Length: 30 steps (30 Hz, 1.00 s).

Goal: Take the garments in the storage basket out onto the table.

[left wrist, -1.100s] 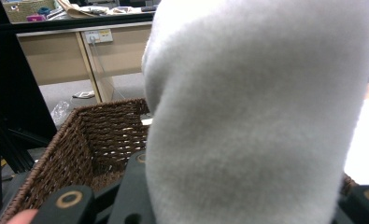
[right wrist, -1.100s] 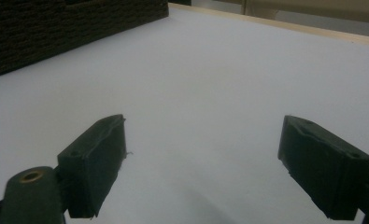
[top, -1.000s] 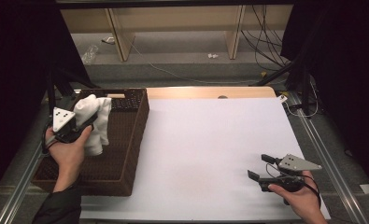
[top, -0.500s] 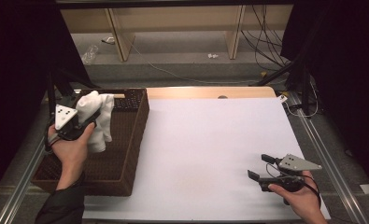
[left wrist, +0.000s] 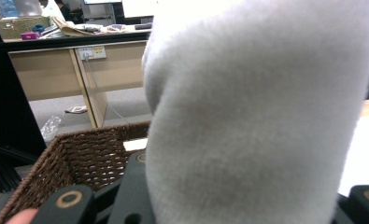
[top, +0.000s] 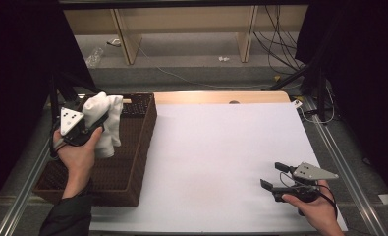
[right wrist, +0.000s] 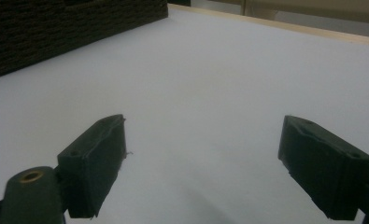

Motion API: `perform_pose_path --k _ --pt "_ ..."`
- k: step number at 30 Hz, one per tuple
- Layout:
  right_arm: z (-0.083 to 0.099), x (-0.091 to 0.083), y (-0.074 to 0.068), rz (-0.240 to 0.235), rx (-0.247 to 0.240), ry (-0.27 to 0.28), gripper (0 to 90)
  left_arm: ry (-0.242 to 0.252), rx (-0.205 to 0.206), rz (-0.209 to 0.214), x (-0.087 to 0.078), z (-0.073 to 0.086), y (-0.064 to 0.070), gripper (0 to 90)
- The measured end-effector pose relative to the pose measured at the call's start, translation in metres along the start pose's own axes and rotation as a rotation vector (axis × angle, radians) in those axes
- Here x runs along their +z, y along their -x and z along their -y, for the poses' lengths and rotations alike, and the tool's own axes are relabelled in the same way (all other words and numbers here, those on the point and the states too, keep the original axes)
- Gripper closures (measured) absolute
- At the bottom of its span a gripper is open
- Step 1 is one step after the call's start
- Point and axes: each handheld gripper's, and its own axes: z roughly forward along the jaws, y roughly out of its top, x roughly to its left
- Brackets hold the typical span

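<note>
A white fluffy cloth [top: 106,123] hangs above the brown wicker basket [top: 132,162] at the table's left, held up by my left gripper [top: 97,122], which is shut on it. In the left gripper view the cloth [left wrist: 261,116] bulges up between the jaws, with the basket's far wall [left wrist: 93,154] behind and below it. My right gripper [top: 271,176] rests low over the white table sheet [top: 221,147] at the front right, open, nothing between its fingers [right wrist: 95,163]. The basket's side [right wrist: 56,32] shows far off in the right gripper view.
A bare wooden strip [top: 221,97] runs along the table's far edge. Metal rails [top: 339,162] flank the table on both sides. Beyond it stand wooden shelf legs [top: 125,42] and loose cables [top: 275,34] on the floor.
My left gripper has lifted the white cloth a little higher and slightly back over the basket. The right gripper has stayed where it was.
</note>
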Motion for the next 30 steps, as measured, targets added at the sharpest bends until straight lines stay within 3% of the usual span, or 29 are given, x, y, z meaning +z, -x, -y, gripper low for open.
perform_pose_path --k 30 --pt "0.0 0.0 0.0 0.005 -0.014 0.0 16.1 0.047 0.014 0.027 -0.001 -0.014 0.013 69.1"
